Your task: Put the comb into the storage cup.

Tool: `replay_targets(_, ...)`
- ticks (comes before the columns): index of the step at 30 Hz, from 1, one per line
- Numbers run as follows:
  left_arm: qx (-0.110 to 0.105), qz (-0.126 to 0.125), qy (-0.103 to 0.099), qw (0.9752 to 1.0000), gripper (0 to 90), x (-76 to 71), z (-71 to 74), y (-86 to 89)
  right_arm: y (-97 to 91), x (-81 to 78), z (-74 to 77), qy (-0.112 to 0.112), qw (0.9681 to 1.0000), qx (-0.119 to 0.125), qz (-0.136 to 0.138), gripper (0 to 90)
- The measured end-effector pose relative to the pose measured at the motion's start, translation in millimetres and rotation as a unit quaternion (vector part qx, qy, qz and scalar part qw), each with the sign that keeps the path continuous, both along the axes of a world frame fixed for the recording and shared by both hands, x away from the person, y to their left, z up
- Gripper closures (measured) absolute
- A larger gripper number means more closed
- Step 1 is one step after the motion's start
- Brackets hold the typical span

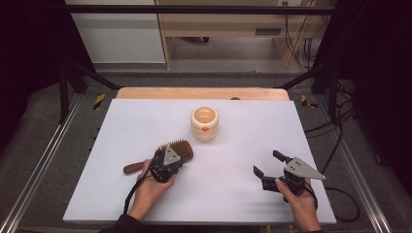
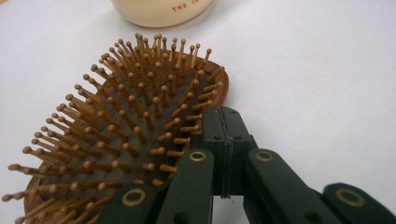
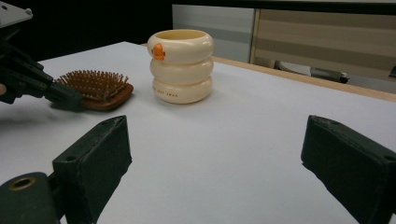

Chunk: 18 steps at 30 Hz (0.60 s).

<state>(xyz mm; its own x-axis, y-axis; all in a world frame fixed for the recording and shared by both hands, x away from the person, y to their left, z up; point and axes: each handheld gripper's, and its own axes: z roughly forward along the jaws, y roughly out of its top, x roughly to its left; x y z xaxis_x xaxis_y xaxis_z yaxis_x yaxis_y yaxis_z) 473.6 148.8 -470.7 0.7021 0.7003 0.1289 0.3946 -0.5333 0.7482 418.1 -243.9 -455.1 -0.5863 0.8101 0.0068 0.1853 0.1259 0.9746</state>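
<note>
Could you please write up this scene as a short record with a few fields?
surface: white table
hairbrush: wooden, bristles up, lying at the left gripper's tip
cup: cream, ribbed, upright, open top, behind the hairbrush and apart from it
left gripper: fingers shut together, at the edge of the hairbrush head; no grip can be made out
right gripper: fingers wide open, nothing between them, pointing toward the cup
</note>
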Motion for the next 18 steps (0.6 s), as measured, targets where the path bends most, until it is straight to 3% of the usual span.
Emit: replay_targets(18,-0.011,0.034,0.01,0.9993,90.0,16.1,3.0,-5.7,-0.5,-0.2,0.2,0.0,1.0,0.002,0.001,8.3)
